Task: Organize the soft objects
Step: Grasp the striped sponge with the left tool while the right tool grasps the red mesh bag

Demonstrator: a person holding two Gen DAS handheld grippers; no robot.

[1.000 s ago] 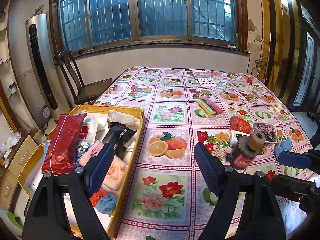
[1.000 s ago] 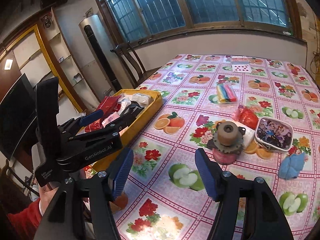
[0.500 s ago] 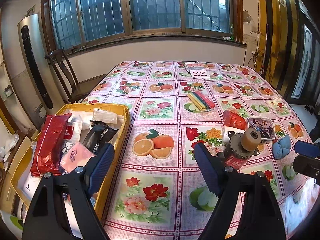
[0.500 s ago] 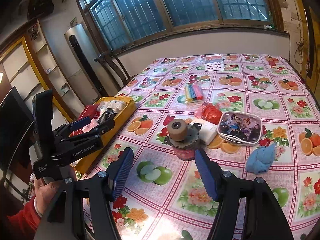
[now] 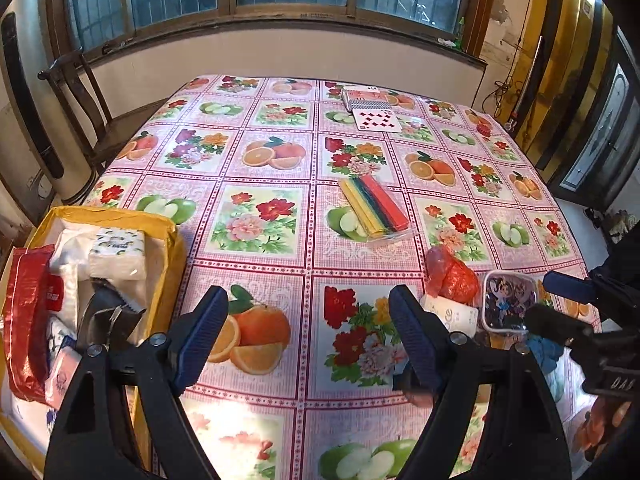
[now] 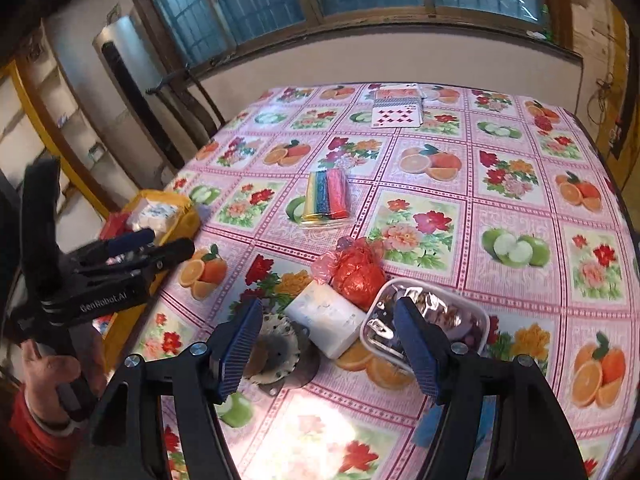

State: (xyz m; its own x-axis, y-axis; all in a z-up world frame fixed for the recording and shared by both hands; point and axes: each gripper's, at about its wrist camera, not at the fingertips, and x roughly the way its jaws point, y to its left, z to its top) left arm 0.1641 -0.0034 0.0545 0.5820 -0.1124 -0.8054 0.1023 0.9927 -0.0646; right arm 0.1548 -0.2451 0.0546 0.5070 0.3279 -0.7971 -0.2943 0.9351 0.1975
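Both grippers, the left [image 5: 306, 338] and the right [image 6: 330, 346], are spread wide, gripping nothing. On the big fruit-and-flower vinyl tablecloth [image 6: 516, 208], the yellow fabric bin [image 6: 188, 214] sits at the left edge, already stuffed. Next soft bit, I'd guess: the white wrapped tissue pack [image 6: 326, 318] just ahead of the right gripper, light and squishy, so pinch its middle. Readable text: "GenRobot.AI".

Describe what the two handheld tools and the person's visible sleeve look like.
Both the left tool and the right tool have black plastic frames with silver pivot bolts and ribbed blue pads. The left one's body carries white "GenRobot.AI" lettering. The sleeve is red.
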